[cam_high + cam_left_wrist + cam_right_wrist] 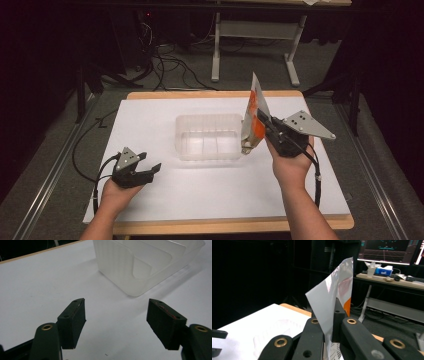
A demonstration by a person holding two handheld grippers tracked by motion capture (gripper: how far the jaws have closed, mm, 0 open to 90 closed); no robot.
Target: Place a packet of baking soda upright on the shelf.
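Observation:
A white and orange foil packet (255, 117) is pinched in my right gripper (264, 120), which holds it upright in the air just beyond the right end of a clear plastic tub (209, 137). In the right gripper view the jaws press on the packet (334, 295), whose silvery back rises above them. My left gripper (150, 168) rests at the table's near left, open with nothing between its pads (73, 322). The tub (140, 267) lies ahead of it.
A white sheet (150, 115) covers the wooden table. Another desk frame (255, 30) and floor cables (170, 65) lie beyond the far edge. In the right gripper view a side desk (387, 280) carries a tissue box and screens.

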